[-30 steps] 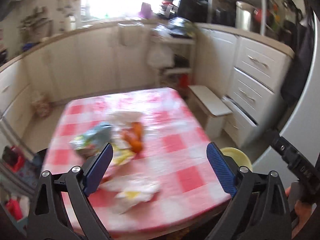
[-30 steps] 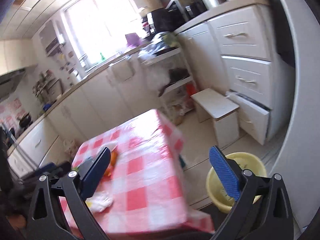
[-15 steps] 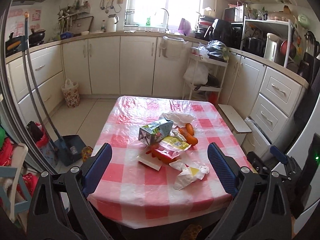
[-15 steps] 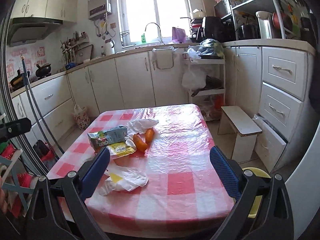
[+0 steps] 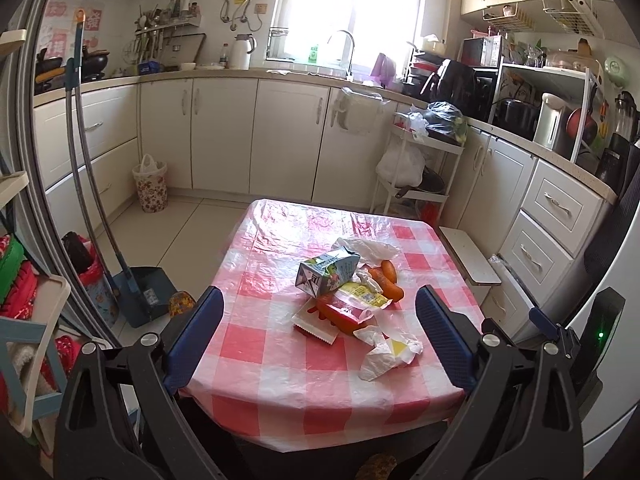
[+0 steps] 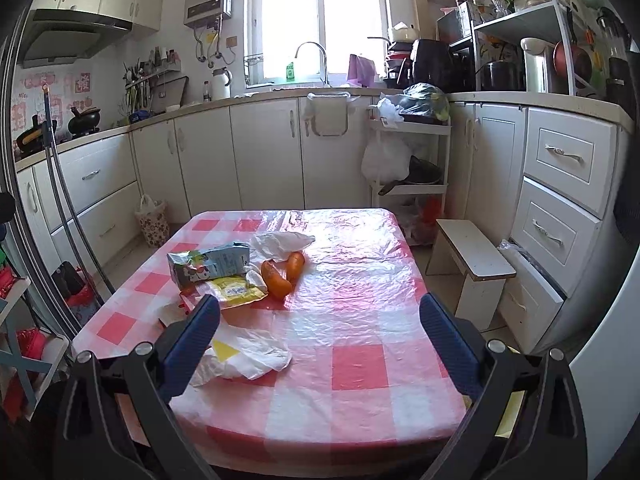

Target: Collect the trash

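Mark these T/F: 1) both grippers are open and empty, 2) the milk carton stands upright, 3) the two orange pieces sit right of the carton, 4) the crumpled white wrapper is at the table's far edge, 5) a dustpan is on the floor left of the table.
1) True. The left gripper and right gripper have their jaws spread wide with nothing between them.
2) False. The milk carton lies on its side on the table.
3) True. The two orange pieces lie just right of the carton.
4) False. The crumpled white wrapper lies near the table's near edge, closest to the grippers.
5) True. The dustpan stands on the floor left of the table.
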`<state>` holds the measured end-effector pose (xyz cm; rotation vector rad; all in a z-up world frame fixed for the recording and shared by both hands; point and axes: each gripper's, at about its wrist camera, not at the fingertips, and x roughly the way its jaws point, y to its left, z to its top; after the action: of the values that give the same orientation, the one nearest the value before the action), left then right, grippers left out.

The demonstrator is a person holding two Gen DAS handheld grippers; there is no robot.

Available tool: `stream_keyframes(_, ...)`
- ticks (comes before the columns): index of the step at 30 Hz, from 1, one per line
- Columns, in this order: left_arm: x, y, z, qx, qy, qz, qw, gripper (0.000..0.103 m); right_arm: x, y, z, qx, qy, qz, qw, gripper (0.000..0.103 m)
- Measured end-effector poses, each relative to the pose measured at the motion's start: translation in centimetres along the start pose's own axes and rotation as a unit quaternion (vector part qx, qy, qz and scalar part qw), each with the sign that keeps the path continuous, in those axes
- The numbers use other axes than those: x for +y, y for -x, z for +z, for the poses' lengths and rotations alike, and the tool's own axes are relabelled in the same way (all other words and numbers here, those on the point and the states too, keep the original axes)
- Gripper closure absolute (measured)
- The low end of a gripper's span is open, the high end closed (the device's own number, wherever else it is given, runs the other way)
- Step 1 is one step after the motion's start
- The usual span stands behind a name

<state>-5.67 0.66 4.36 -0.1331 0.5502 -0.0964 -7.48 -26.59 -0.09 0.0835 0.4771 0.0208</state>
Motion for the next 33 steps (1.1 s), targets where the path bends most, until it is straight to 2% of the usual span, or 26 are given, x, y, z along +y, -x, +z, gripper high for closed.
stream_keyframes(33,-0.1,1.2,0.2,-0.005,0.001,-0.004,1.0,0.01,0.0,0.0,0.0,0.0,-0.003,0.004,1.0,0.007)
